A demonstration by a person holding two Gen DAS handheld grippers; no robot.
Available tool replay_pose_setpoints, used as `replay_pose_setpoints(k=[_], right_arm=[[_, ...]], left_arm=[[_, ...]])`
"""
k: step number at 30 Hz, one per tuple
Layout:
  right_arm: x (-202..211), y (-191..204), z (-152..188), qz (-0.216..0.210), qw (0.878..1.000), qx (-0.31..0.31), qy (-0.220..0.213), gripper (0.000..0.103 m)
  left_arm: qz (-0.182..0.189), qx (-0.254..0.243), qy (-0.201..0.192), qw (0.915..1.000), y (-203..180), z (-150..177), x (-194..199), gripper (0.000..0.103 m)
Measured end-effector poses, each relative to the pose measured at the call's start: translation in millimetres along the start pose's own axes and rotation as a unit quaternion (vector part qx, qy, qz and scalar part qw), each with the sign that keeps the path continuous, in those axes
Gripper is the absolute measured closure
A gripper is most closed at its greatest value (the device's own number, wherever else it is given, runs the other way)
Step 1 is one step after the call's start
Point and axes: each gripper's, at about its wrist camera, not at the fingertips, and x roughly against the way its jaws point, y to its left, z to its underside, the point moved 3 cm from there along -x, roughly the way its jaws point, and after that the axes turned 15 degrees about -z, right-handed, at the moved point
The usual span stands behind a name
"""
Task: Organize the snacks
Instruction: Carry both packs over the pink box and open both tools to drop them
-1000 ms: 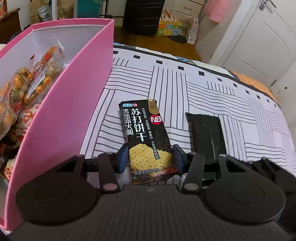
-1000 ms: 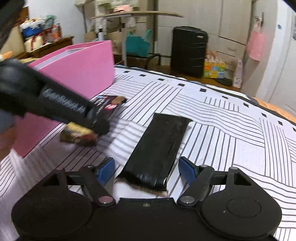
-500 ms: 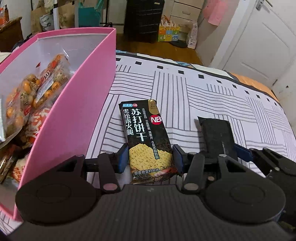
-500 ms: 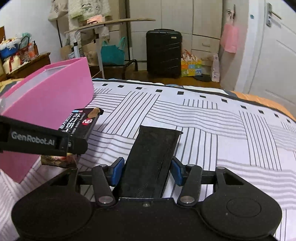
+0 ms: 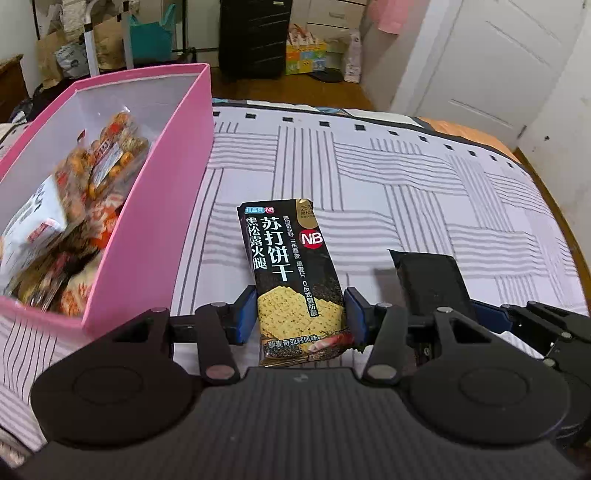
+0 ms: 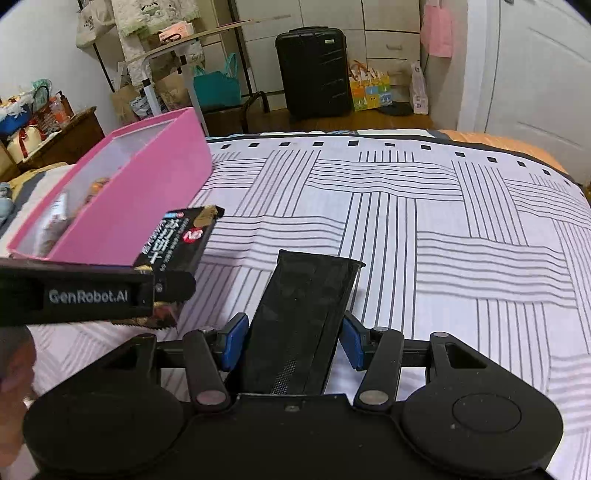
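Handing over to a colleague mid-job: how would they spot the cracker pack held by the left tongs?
Start at the pink box on the striped bedspread. Just right of it, the left tongs grip a long black cracker pack. Unlike the plain black pack in the right tongs, it shows white Chinese lettering, a red NB badge and pictured crackers.

A box [image 5: 159, 206] sits on the bed [image 5: 406, 192], at the left in both views, with bags of snacks [image 5: 74, 206] lying inside it. Right of the box, a cracker packet [image 5: 291, 273] sits between the pads of the left hand-held gripper [image 5: 300, 315], above the bed cover. Right of that packet, a second packet [image 6: 303, 325] sits between the pads of the right hand-held gripper [image 6: 291, 341]. Beyond the foot of the bed, a suitcase [image 6: 314, 74] stands on the floor before a cabinet [image 6: 369, 33], with a door [image 5: 498, 62] to its right.
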Motion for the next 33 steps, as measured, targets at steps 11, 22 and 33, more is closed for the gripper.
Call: replay_pose_setpoints(k=[11, 22, 33], right_arm=[[60.3, 50.7, -5.5, -0.029, 0.999, 0.03, 0.001, 0.045], [57.6, 117.4, -50.9, -0.103, 0.987, 0.117, -0.031, 0.045], [-49.9, 154.6, -102.8, -0.176, 0.976, 0.131, -0.017, 0.045]], left_arm=[[0.051, 0.003, -0.013, 0.9986, 34.0, 21.4, 76.6, 0.054], [0.027, 0.049, -0.084, 0.9949, 117.0, -0.8, 134.2, 0.054], [-0.044, 0.105, -0.108, 0.9876, 202.6, -44.0, 91.6, 0.072]])
